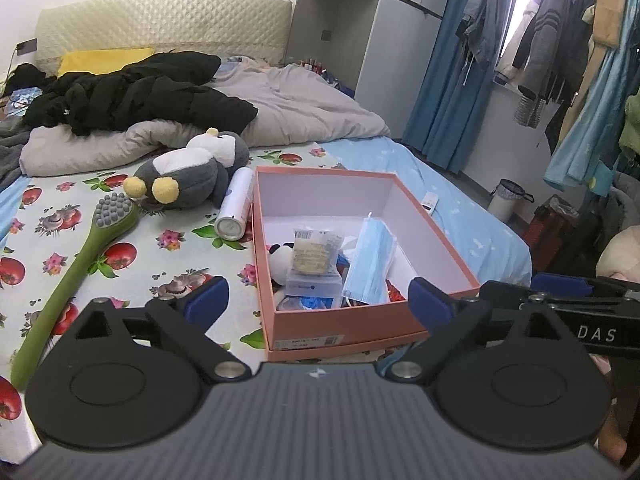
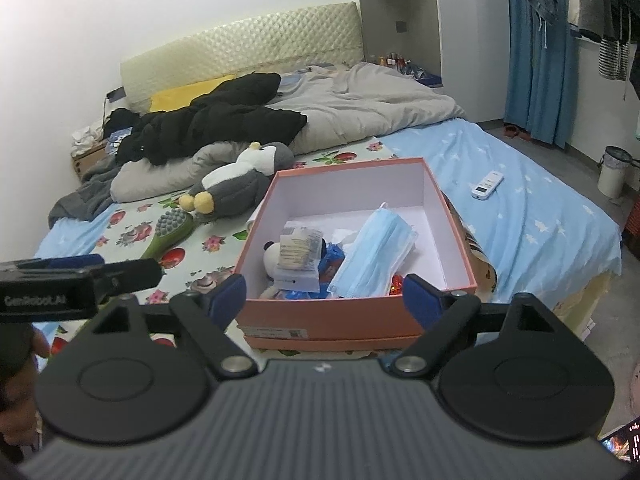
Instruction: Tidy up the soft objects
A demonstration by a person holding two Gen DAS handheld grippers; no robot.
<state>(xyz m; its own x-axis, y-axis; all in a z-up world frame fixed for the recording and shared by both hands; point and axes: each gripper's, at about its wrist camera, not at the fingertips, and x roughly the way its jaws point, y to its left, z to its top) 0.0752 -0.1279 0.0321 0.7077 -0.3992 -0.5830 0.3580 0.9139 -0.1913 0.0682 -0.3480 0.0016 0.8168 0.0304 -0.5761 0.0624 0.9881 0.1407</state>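
Right now I hold my left gripper (image 1: 318,298) spread wide, gripping nothing, at the bed's near edge. Past the green brush (image 1: 76,264) and penguin plush (image 1: 188,170), the pink box (image 2: 352,316) holds a blue mask (image 2: 372,258). My right gripper (image 2: 325,294) gapes likewise, unloaded.

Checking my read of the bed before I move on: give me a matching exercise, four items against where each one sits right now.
Items:
1. blue face mask
2. penguin plush
3. white remote control
4. green massage brush

Places:
A. on the light blue starred sheet, right of the box
B. inside the pink box
C. on the flowered cloth, left of the penguin's yellow feet
D. on the bed behind the box's far left corner, against the grey quilt

Pairs: 1-B, 2-D, 3-A, 4-C
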